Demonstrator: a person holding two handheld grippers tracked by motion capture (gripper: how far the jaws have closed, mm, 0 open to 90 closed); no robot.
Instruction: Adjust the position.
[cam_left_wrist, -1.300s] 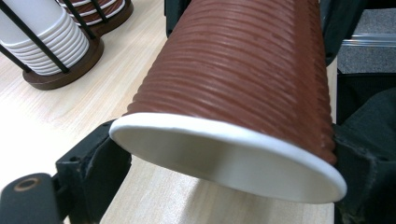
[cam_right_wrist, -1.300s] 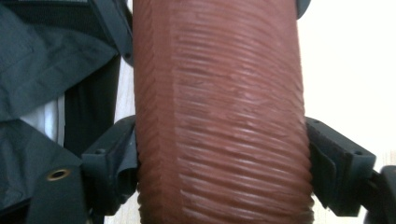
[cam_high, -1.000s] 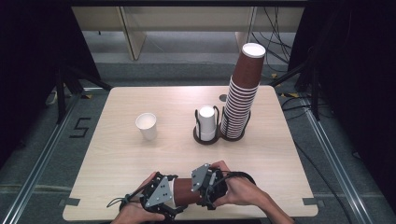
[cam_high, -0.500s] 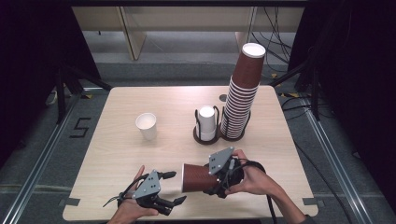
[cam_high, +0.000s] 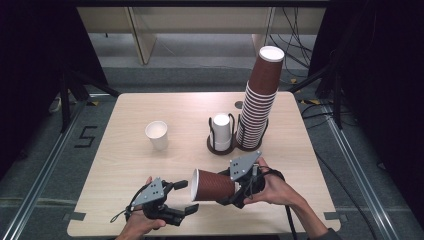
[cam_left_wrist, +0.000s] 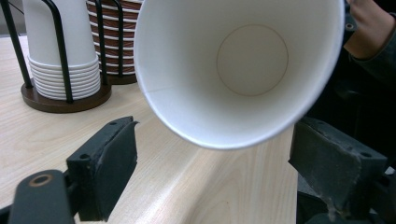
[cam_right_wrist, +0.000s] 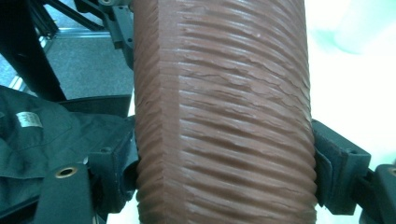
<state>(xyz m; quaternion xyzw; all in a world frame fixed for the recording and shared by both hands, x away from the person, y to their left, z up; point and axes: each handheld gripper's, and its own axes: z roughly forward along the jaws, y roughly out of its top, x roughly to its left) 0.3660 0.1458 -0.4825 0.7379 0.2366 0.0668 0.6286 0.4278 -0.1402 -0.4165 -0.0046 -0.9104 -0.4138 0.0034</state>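
A brown ribbed paper cup (cam_high: 215, 185) lies on its side in the air over the table's near edge, its white mouth facing left. My right gripper (cam_high: 231, 190) is shut on its base end, and in the right gripper view both pads press the cup's ribbed wall (cam_right_wrist: 219, 116). My left gripper (cam_high: 184, 197) sits low at the near edge, just left of the cup's mouth. Its jaws have just been closing partway, and they stand apart with nothing between them. In the left gripper view the cup's open mouth (cam_left_wrist: 243, 70) hangs above and beyond the left gripper (cam_left_wrist: 212, 158).
On the wooden table (cam_high: 125, 165) a single white cup (cam_high: 157, 135) stands left of centre. A black wire holder with stacked white cups (cam_high: 221, 132) and a tall leaning stack of brown cups (cam_high: 260, 105) stand at the back right. The holder (cam_left_wrist: 60, 51) is beyond the left jaw.
The two grippers were together on the cup; the right one has carried it right and slightly up, away from the left gripper. The left gripper's jaws have narrowed.
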